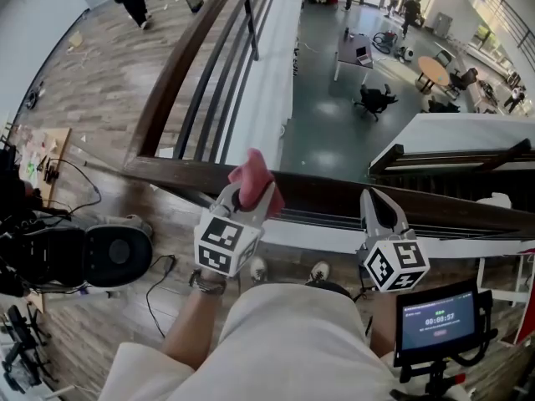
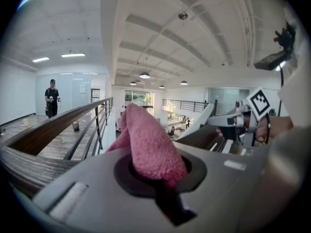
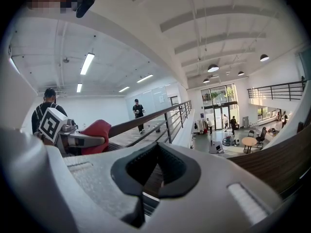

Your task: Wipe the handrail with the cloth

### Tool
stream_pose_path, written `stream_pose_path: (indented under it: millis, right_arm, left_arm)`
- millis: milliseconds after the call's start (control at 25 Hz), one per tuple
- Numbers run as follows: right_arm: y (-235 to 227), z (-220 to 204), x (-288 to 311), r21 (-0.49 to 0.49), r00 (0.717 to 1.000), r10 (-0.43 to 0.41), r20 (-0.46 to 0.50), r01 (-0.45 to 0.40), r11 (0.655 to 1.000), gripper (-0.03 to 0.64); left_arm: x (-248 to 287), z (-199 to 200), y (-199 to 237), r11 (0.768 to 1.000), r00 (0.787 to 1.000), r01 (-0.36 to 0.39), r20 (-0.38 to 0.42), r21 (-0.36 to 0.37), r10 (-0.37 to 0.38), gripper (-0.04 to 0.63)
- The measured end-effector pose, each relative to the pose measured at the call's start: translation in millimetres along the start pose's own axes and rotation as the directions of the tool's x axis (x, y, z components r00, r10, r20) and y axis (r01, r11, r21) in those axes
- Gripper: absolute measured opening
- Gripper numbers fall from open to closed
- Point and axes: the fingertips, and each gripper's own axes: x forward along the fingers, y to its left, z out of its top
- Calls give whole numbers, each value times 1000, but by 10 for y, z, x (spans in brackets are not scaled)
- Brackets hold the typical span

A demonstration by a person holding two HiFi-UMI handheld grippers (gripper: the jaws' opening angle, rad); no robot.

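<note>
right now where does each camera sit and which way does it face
Head view: on the head, steeply down over the handrail; shows forearm, left tool, right tool.
Left gripper view: on left tool, facing along the handrail; jaws shut on pink cloth.
Right gripper view: on right tool, same way; jaws shut, empty.
Shared: each shows the other tool.

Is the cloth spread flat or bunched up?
Bunched: the pink cloth sticks up in a wad from the shut left gripper.

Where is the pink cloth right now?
Head view, left of centre: the pink cloth is pinched in the left hand-held gripper, at the wooden handrail.
</note>
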Motion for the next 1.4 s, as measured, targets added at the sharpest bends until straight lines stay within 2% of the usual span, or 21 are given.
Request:
stream_pose_path:
  millis: [320,760,1120,1400]
  right_arm:
    - [-10,25,-39,23,1000,4,27,-5,1000,3]
    - [-8,-2,-59,30,1000,8,18,-9,1000,3]
    - [40,-40,-76,32,1000,24,6,-24,999,3]
    - [110,-90,-118,44,999,45,5,-45,998,3]
  left_arm:
    - [8,-2,-54,1000,1000,7,-4,1,-7,34]
    - [49,0,-190,1000,999,29,-17,10,-29,34]
    - [19,-53,-193,1000,1000,18,-11,13,-17,34]
    - [-77,-103,-232,996,997,-68,23,57,67,35]
